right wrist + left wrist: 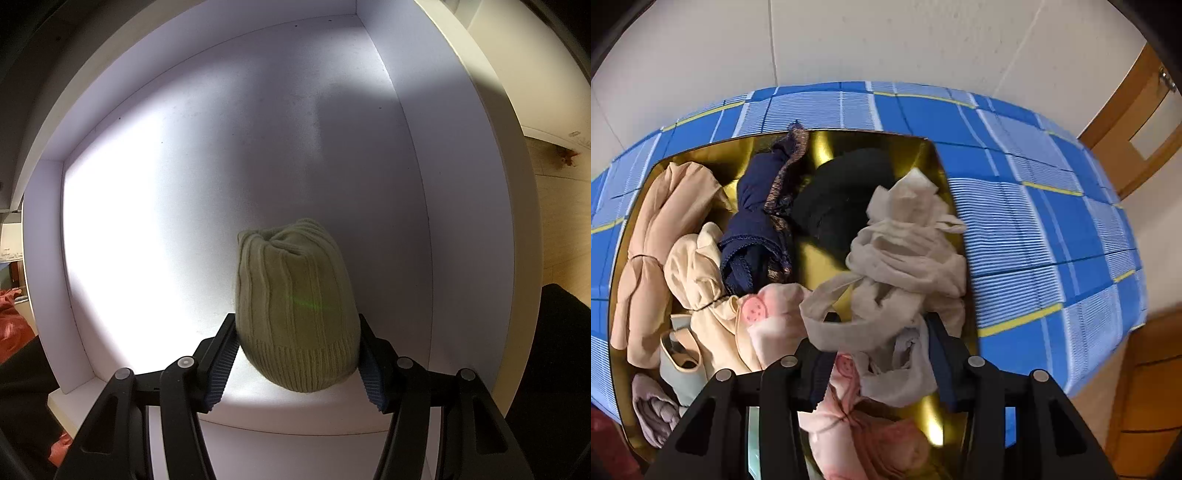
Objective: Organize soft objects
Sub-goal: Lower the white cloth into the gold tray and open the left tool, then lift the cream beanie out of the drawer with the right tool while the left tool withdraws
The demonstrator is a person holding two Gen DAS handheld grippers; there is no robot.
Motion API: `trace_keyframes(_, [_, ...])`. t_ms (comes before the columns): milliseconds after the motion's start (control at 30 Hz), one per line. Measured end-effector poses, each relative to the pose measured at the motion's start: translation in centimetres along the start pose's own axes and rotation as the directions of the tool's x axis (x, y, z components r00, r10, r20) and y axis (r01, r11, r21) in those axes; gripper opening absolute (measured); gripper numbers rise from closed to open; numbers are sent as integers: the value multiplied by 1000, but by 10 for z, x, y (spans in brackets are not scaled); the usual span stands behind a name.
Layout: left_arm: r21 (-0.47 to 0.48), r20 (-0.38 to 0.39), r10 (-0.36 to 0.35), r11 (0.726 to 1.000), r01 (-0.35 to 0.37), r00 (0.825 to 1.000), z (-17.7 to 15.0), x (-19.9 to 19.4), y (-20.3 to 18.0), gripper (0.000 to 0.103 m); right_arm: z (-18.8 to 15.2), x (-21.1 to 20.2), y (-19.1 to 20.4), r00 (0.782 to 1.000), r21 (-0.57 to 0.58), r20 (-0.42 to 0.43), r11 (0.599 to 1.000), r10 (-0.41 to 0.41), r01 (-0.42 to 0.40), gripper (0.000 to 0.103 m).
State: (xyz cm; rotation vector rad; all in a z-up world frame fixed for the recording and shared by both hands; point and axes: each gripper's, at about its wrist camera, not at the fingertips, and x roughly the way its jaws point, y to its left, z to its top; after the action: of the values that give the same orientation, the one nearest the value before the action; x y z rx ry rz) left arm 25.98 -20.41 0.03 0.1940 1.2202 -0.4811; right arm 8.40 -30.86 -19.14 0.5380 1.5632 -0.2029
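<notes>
The left gripper (879, 343) points steeply down into a gold tray (827, 147), its jaws drawn fairly narrow with pale grey hosiery (905, 258) bunched between them. The fabric drapes over both fingertips and hides the pads, so I cannot tell whether they are pressing on it. A loop of the same grey fabric curls across the left finger. Below the fingers lies a pink garment (849, 424), with a spotted pink patch (755, 308) just left of the loop.

Further out in the tray, a navy garment (757, 229) with brownish lace trim lies beside a black piece (842, 199) near the far wall. Beige clothing (665, 236) fills the left side, with a cream piece (698, 266) next to it and a mauve bundle (650, 413) at the near left corner. The tray sits on a blue checked cloth (1034, 221) with white and yellow stripes. A pale wall stands behind, with wooden furniture at the right edge.

The right gripper (297, 343) also points down, into a white box (461, 184). Its jaws stand partly apart on either side of a green knit hat (295, 295), the ribbed blue pads against the hat's brim on both sides. The hat's gathered crown points away, toward the box's far end. The box floor (147, 221) is brightly lit on the left and shadowed on the right. Wooden flooring shows beyond the right wall.
</notes>
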Motion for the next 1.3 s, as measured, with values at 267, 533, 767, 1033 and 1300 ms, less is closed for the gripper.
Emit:
trace_keyframes(267, [76, 43, -33, 997, 29, 999, -9, -22, -11, 50, -1, -1, 1, 1000, 2, 1, 1000, -2, 2, 61])
trace_keyframes(533, [137, 197, -146, 983, 121, 969, -47, -81, -6, 64, -5, 0, 4, 1000, 5, 3, 1000, -9, 9, 60])
trace_keyframes(767, [196, 282, -262, 957, 212, 923, -110, -114, 8, 64, -9, -1, 1, 1000, 43, -12, 999, 16, -16, 59])
trace_keyframes(1033, [195, 285, -282, 953, 233, 916, -185, -106, 26, 64, -16, -19, 7, 999, 29, 22, 999, 30, -31, 59])
trace_keyframes(1300, [120, 185, -229, 970, 209, 956, -248, -55, 56, 64, -32, -43, 10, 996, 22, 58, 997, 71, -72, 59])
